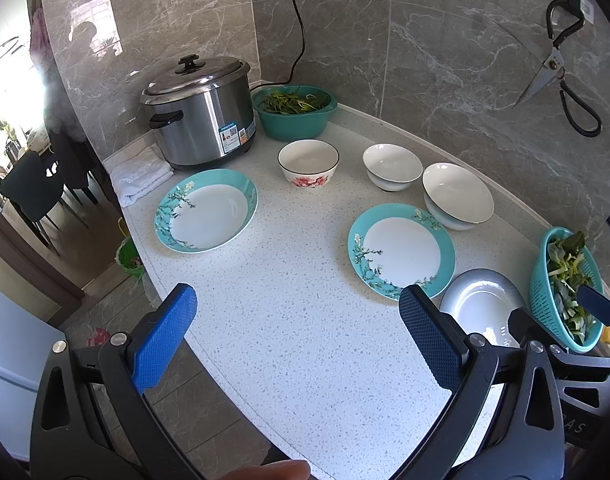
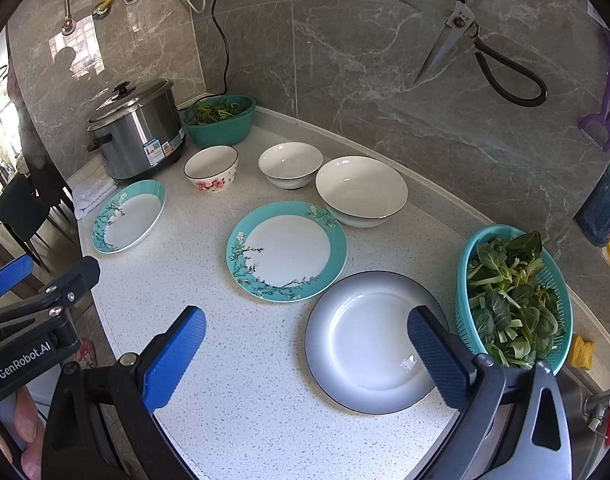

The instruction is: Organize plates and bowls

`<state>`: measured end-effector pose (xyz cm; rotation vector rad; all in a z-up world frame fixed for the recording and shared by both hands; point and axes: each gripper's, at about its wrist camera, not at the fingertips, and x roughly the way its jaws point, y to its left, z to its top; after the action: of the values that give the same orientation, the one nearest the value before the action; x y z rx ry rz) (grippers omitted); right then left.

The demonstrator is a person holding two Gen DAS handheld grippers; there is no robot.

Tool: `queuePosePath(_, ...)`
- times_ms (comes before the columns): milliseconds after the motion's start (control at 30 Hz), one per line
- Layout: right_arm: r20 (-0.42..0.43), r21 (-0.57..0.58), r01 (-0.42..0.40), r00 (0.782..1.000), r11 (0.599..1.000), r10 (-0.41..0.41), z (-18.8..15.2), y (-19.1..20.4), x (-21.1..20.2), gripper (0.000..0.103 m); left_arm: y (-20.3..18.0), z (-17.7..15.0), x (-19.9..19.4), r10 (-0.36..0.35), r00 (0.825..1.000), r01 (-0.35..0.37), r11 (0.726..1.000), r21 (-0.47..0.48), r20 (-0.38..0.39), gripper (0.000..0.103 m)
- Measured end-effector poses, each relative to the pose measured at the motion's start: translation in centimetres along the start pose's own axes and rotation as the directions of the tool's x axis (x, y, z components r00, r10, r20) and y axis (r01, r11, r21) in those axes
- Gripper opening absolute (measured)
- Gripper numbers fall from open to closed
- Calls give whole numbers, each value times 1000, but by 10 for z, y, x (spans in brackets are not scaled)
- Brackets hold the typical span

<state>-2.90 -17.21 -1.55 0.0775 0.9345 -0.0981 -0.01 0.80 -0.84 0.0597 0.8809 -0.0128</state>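
Two teal-rimmed plates lie on the white counter: one at the left, one in the middle. A grey-rimmed plate lies at the front right. Behind stand a floral bowl, a small white bowl and a large white bowl. My left gripper is open and empty above the counter's front. My right gripper is open and empty, its right finger over the grey-rimmed plate.
A steel rice cooker and a teal basin of greens stand at the back left. A teal basket of greens sits at the right. A folded white towel lies by the cooker. Scissors hang on the wall.
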Motion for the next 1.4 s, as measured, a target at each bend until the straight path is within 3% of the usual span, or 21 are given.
queuePosePath(1267, -9, -2, -2, 1000, 1000, 2, -4, 5, 3, 103, 1, -2, 5, -3, 1000, 3, 1000, 0, -10, 103)
queuePosePath(1400, -27, 19, -36, 999, 999, 37, -9, -3, 9, 103, -5, -8, 19, -42, 998, 43, 999, 25, -41, 103)
